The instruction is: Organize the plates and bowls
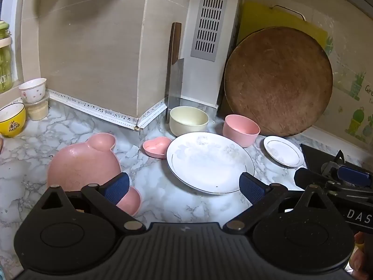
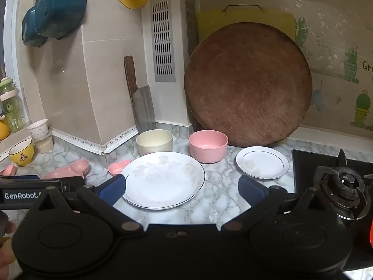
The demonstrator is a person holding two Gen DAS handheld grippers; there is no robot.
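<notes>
- Holding both claws, left claw [image 1: 184, 187] and right claw [image 2: 181, 190], spread wide and empty above the table [image 2: 221, 200].
- I see the large plate [image 2: 163, 182] lying flat between them; its thin rim may slip from my pads and knock the pink bowl [image 2: 208, 145].

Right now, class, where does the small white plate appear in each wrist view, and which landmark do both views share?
Left wrist: the small white plate lies right of centre, beside the stove's edge.
Right wrist: the small white plate lies right of centre, left of the stove.
Shared landmark: the round wooden board leans behind it.
</notes>
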